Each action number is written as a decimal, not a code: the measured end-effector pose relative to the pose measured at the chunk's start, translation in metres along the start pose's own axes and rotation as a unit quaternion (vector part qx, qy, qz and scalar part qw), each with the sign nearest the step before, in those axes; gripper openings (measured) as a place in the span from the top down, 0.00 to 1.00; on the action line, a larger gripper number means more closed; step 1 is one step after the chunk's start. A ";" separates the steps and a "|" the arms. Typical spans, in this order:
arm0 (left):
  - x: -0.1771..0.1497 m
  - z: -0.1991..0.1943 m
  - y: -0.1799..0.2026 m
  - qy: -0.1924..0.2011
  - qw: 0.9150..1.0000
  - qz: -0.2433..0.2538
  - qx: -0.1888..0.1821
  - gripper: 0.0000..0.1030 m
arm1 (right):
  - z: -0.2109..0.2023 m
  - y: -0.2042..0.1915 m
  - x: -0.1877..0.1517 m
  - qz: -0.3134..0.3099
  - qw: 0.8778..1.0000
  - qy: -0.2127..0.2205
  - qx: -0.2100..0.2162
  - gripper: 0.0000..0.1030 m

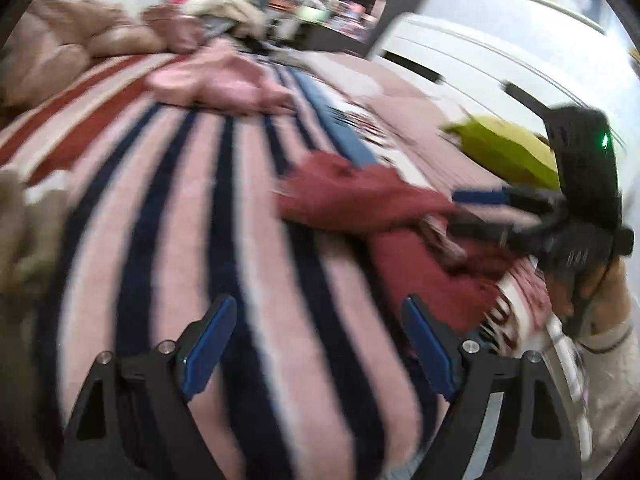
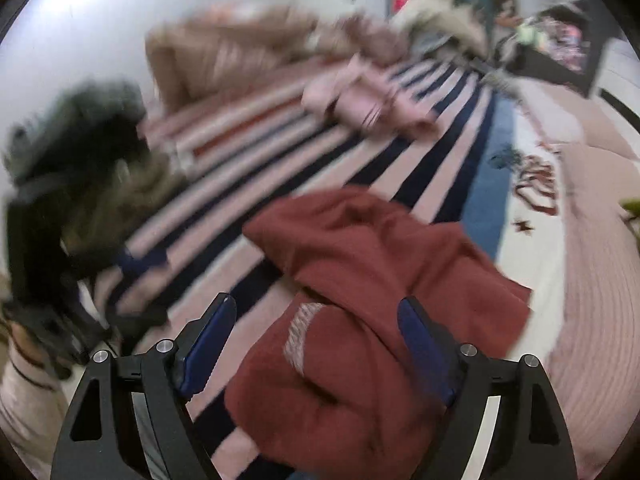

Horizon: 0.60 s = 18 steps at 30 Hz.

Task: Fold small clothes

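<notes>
Both frames are motion-blurred. The left gripper [image 1: 316, 344] has its jaws spread wide, nothing between the blue pads, only the striped blanket [image 1: 200, 208] below them. The right gripper [image 2: 316, 344] is also wide open; the red garment [image 2: 360, 300] lies under and between its fingers, but the pads are not pressing on it, so no grip.

The red garment sits crumpled on the striped blanket, near the blanket's blue edge band. A pale striped patch shows on its fabric in the right wrist view. In the left wrist view the same garment [image 1: 380, 216] lies to the right of the left gripper, with the right gripper [image 1: 480, 212] just over its far side, held by a hand [image 1: 600, 284] in a cream sleeve.

A pink garment [image 1: 224, 80] lies farther up the blanket, well apart from the red one. A yellow-green item [image 1: 504, 148] sits beyond the red garment, near the right gripper. A tan-brown cloth [image 2: 132, 200] lies at the left of the right wrist view, close to the left gripper [image 2: 136, 292]; contact there is not readable. Beige pillows [image 1: 80, 40] sit at the far end of the bed.
</notes>
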<state>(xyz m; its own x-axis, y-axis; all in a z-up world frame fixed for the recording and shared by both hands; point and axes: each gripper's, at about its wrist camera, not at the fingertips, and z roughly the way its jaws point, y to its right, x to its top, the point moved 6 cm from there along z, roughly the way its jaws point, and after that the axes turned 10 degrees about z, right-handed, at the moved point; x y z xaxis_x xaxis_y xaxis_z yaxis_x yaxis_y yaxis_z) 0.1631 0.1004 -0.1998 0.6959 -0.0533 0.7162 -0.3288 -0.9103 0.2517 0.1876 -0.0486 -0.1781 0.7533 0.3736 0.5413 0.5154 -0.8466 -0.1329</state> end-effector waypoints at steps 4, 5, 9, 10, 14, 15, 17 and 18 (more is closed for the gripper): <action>0.009 0.006 -0.017 0.002 1.000 -0.016 -0.003 0.21 | 0.048 0.014 0.009 -0.013 0.995 -0.048 -0.088 0.43; 0.010 0.006 -0.019 0.002 1.000 -0.018 -0.005 0.21 | 0.053 0.021 0.009 -0.011 0.993 -0.052 -0.102 0.73; 0.017 0.019 -0.012 0.000 1.000 -0.013 -0.017 0.21 | 0.038 0.062 0.009 0.079 0.994 -0.018 -0.070 0.91; 0.019 0.025 -0.007 -0.005 1.000 -0.011 -0.025 0.21 | 0.032 0.074 0.008 0.103 0.992 -0.008 -0.066 0.91; 0.022 0.039 0.020 -0.021 0.998 0.003 -0.059 0.21 | 0.013 0.135 -0.005 0.245 0.969 0.030 0.019 0.91; 0.022 0.045 0.029 -0.026 0.997 0.004 -0.075 0.21 | 0.011 0.151 -0.012 0.278 0.959 0.033 0.040 0.91; 0.022 0.057 0.048 -0.038 0.993 0.008 -0.110 0.21 | 0.005 0.178 -0.022 0.314 0.948 0.046 0.027 0.83; 0.022 0.064 0.057 -0.044 0.991 0.008 -0.126 0.21 | 0.002 0.186 -0.025 0.321 0.945 0.052 0.014 0.83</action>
<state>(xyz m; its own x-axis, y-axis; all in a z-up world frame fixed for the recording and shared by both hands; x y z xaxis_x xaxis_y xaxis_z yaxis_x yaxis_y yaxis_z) 0.1998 0.0208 -0.2114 0.7383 -0.1130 0.6650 -0.4816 -0.7786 0.4024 0.2655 -0.2151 -0.2186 0.8712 -0.2549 0.4195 -0.0230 -0.8749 -0.4838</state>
